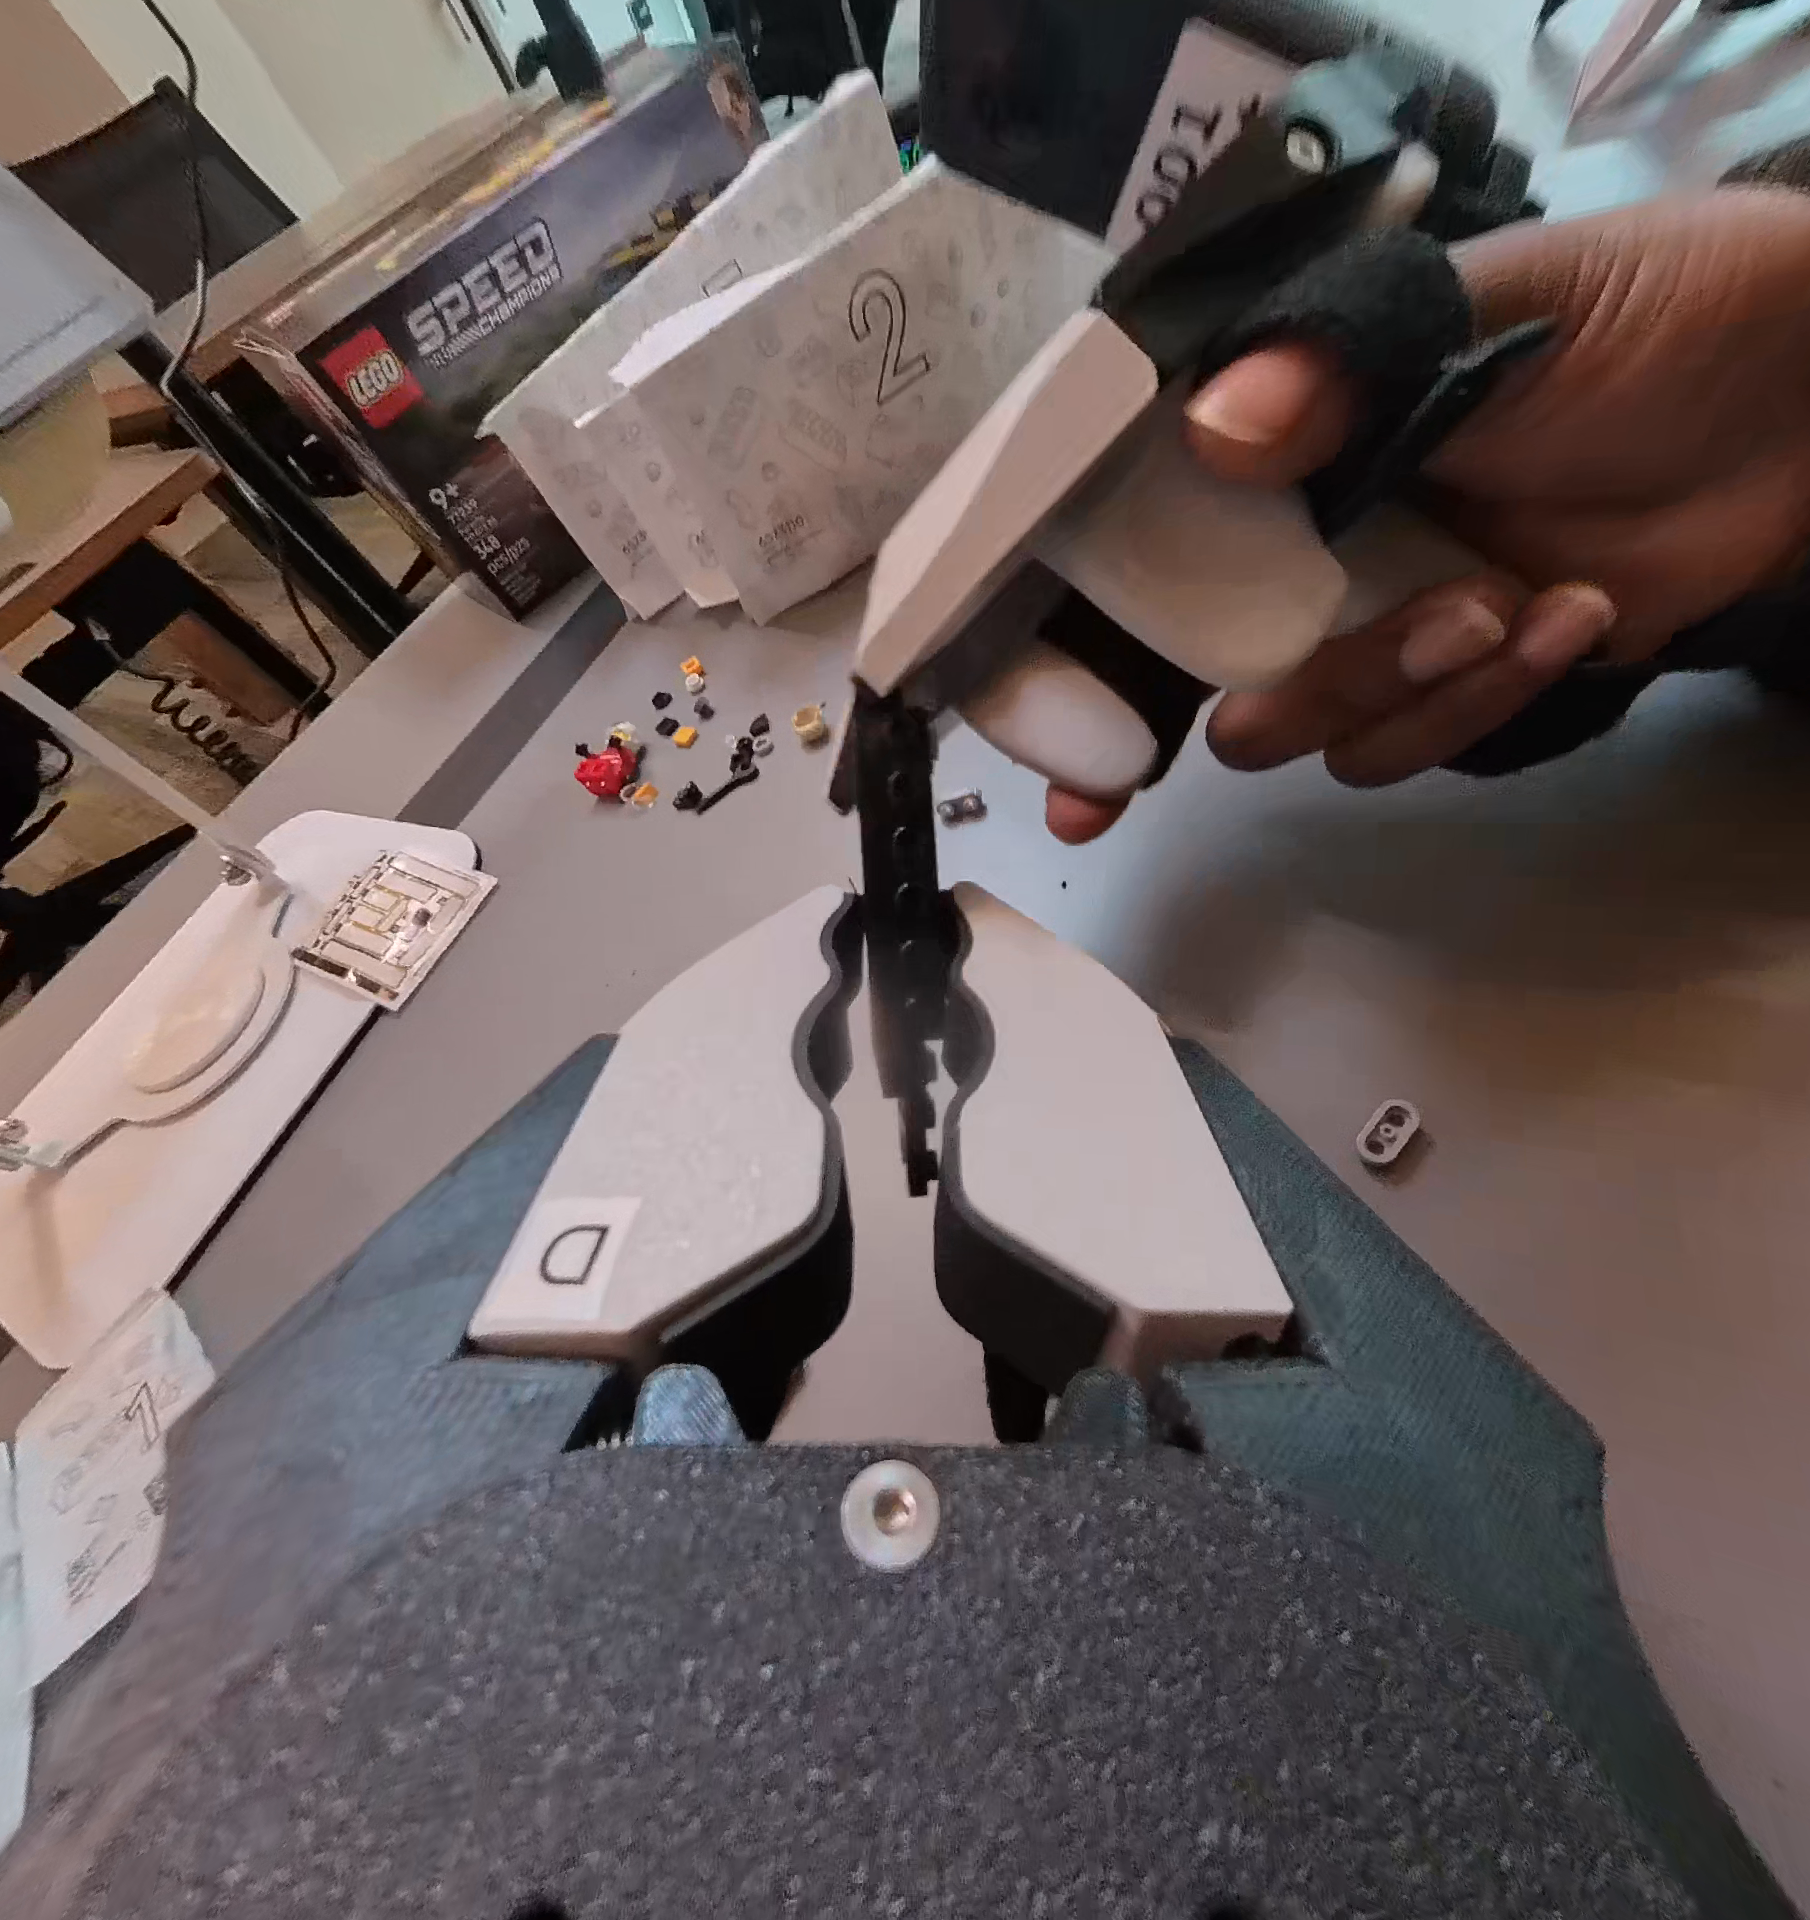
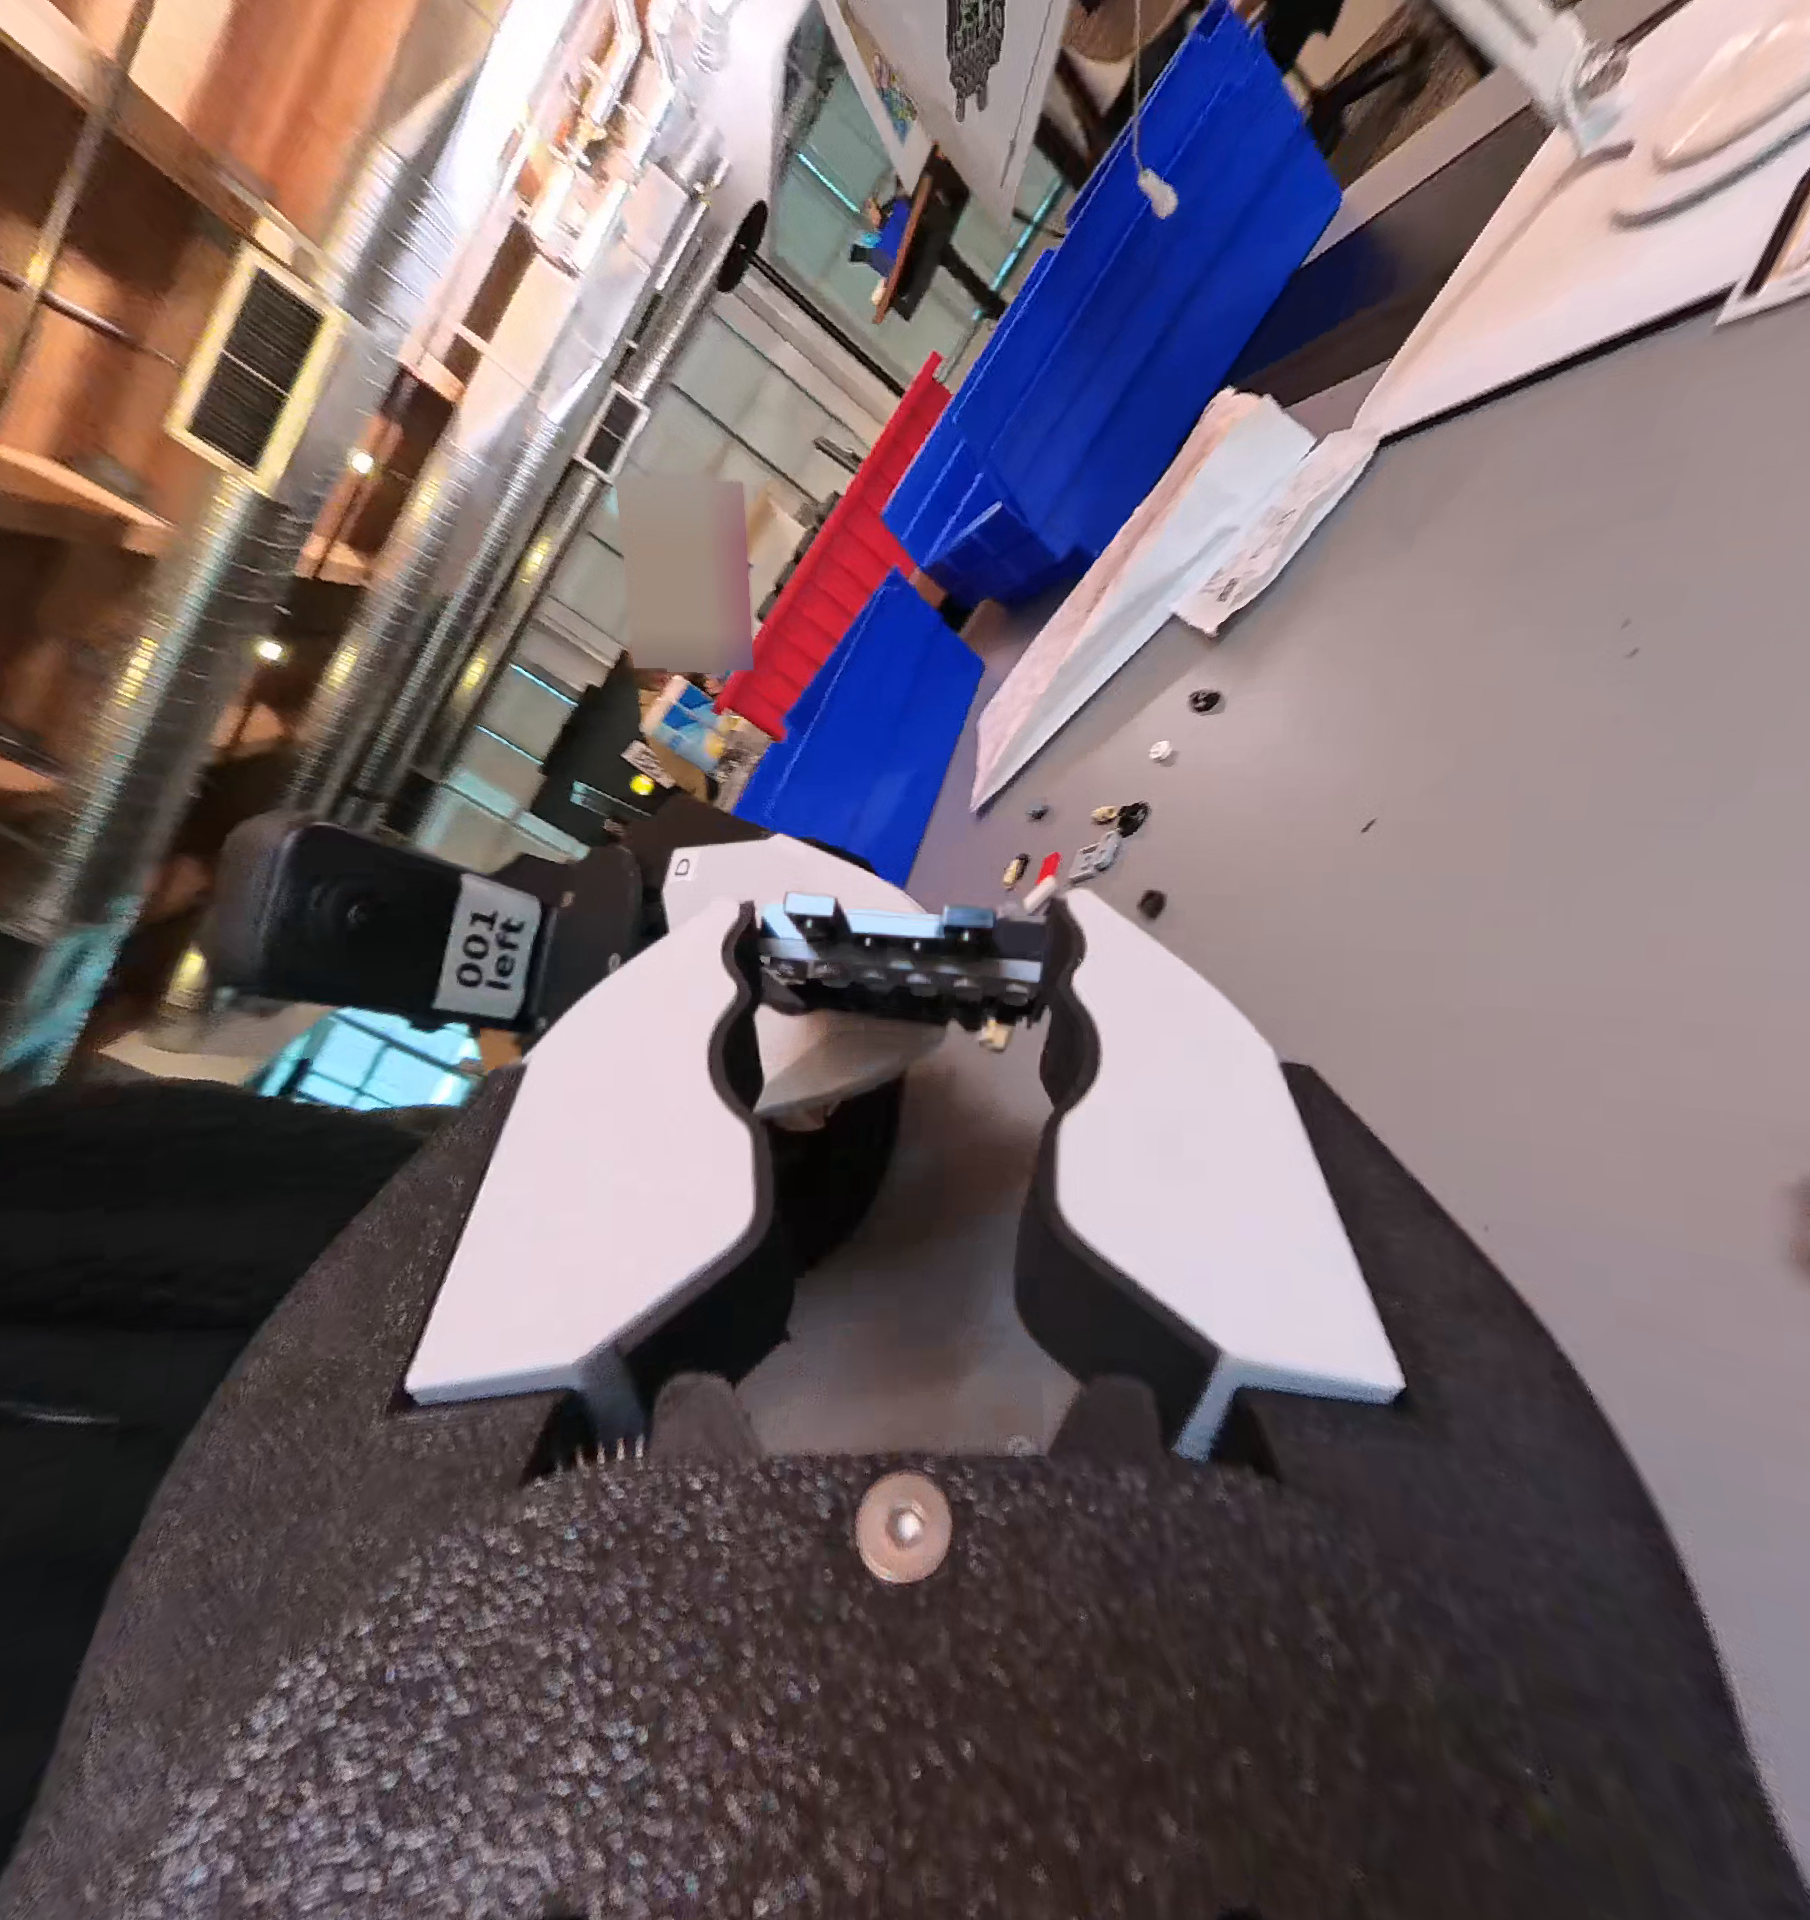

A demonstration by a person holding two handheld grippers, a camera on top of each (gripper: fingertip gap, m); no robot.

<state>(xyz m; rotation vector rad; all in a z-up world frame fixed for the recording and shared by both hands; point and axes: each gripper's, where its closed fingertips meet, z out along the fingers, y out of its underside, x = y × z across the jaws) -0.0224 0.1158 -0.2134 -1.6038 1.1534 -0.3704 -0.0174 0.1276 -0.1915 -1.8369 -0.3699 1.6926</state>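
Your left gripper (image 1: 906, 935) has its fingers pinching a long black studded brick assembly (image 1: 896, 914), edge-on, right in the centre of the left wrist view. The strip runs up out of the fingers toward the upper middle of the frame, where your right gripper (image 1: 885, 691) meets its far end, your hand (image 1: 1566, 499) wrapped around the handle at upper right.

In the right wrist view that same black assembly (image 2: 906, 961) lies crosswise between your right gripper's (image 2: 906, 966) fingers, which are set wide and closed on its two ends. Your left gripper's white finger (image 2: 828, 1060) shows just beneath it.

Below on the grey tabletop (image 1: 1452, 1039), a scatter of small loose bricks (image 1: 693, 743) in red, black and orange sits upper centre-left, and a small grey oval piece (image 1: 1389, 1124) lies alone at right. White numbered paper bags (image 1: 776, 447) stand in a row behind, beside a dark printed cardboard box (image 1: 485, 343) at upper left.
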